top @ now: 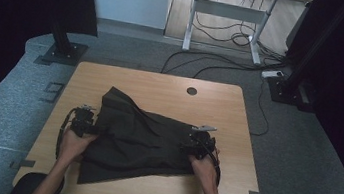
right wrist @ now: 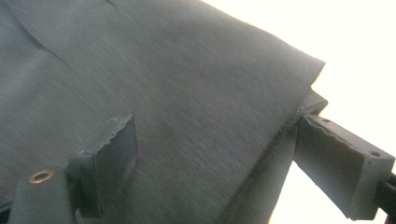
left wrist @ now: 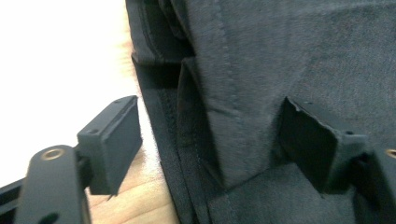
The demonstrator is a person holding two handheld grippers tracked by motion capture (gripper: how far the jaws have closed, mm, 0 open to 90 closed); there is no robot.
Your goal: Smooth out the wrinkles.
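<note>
Dark grey folded cloth garment (top: 141, 141) mid-frame on table (top: 161, 83) | left gripper (left wrist: 210, 140) fingers spread astride hem | right gripper (right wrist: 215, 158) fingers spread over edge | you're set to pinch both sides.

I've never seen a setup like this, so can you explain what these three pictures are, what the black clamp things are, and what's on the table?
A person sits at a wooden table holding a hand-held two-jaw tool in each hand. The high view looks down from above. The other two come from cameras riding on each tool. A dark garment lies rumpled on the table. The left gripper and right gripper both stand open, jaws either side of the garment's edge, nothing clamped yet.
</note>
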